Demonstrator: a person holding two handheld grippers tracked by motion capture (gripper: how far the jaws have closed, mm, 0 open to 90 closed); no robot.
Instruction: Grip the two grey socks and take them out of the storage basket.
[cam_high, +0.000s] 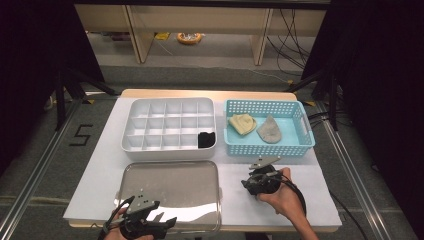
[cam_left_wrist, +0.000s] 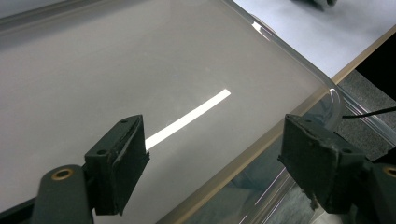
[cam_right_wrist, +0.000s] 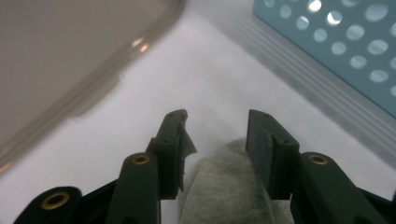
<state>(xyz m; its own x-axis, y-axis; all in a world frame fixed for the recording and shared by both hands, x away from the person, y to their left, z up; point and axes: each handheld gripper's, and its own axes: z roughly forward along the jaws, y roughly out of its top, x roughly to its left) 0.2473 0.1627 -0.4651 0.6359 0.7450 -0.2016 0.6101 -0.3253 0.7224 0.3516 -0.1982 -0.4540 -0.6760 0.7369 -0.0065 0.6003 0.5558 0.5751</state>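
Grey sock (cam_right_wrist: 226, 186) sits between jaws of my right gripper (cam_right_wrist: 217, 140), clamped I judge, low over worktop (cam_right_wrist: 154, 93), ahead of it blue basket (cam_right_wrist: 336, 42). My left gripper (cam_left_wrist: 215, 154) spread apart, empty, over steel tray (cam_left_wrist: 116, 70), probably landing spot for folding.

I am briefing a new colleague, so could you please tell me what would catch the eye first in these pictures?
The blue basket at the table's far right, with two bundled cloths inside, stands out first. Left of it sits a white divider box with one black item in its near right cell. In front, the right gripper holds a grey cloth between its jaws beside a shiny tray.
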